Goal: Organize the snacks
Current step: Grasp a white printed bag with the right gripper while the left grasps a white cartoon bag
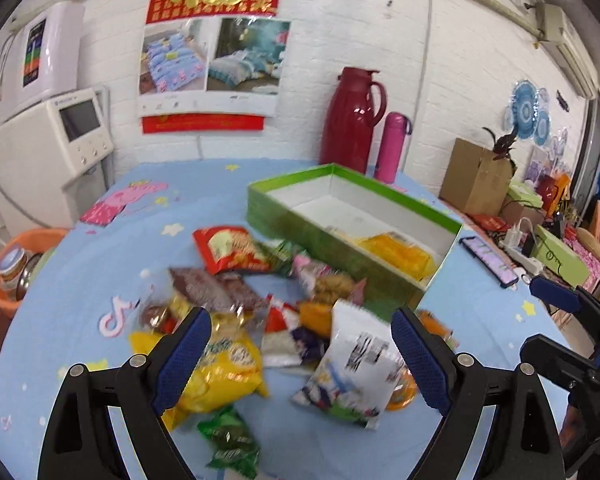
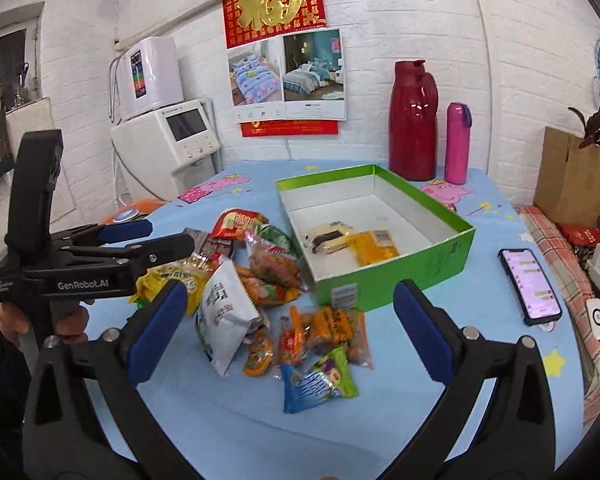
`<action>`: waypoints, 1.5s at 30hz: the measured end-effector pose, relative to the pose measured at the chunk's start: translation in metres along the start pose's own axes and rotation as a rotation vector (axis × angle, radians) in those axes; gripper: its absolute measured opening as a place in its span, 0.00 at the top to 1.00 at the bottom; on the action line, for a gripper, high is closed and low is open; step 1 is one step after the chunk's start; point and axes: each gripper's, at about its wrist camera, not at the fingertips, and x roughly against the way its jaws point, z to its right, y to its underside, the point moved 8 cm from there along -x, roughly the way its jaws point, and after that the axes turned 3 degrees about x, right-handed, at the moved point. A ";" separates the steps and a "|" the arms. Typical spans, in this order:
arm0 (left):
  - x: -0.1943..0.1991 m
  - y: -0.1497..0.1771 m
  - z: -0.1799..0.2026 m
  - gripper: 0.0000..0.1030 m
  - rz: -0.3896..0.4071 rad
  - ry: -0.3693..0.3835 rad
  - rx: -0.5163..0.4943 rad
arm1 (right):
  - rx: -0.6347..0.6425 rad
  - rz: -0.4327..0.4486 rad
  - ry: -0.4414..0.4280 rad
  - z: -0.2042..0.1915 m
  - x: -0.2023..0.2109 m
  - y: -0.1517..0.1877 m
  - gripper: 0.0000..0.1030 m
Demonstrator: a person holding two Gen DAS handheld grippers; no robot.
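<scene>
A pile of snack packets lies on the blue cartoon tablecloth. It includes a white packet, a yellow bag, a red bag and a blue-green packet. Beyond it stands an open green box with yellow snacks inside. My left gripper hovers open over the pile's left side, holding nothing. Lower down and nearer, my right gripper is open and empty above the orange packets.
A phone lies right of the box. A red thermos and a pink bottle stand at the back by the wall. An orange basin sits off the table's left edge. A cardboard box is at the right.
</scene>
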 end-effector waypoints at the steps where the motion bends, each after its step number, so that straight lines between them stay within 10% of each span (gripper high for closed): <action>1: -0.001 0.011 -0.007 0.10 -0.032 0.000 0.009 | 0.020 -0.024 0.001 -0.005 -0.005 0.004 0.01; 9: 0.010 0.062 -0.059 0.10 -0.121 -0.131 0.082 | 0.016 -0.083 -0.064 -0.036 -0.055 -0.002 0.04; 15: 0.034 0.076 -0.062 0.10 -0.102 -0.062 0.062 | -0.035 -0.198 -0.098 -0.038 -0.091 0.020 0.61; 22: 0.032 0.079 -0.050 0.10 -0.143 0.034 0.068 | -0.224 -0.291 -0.242 -0.048 -0.050 0.074 0.54; 33: 0.015 0.103 0.008 0.12 -0.262 0.286 0.071 | -0.268 -0.290 -0.232 -0.027 -0.036 0.083 0.44; 41: -0.015 0.104 0.015 0.32 -0.329 0.367 0.154 | -0.329 -0.294 -0.305 -0.028 -0.045 0.087 0.44; 45: -0.028 0.101 0.023 0.56 -0.327 0.374 0.148 | -0.368 -0.300 -0.337 -0.027 -0.054 0.089 0.66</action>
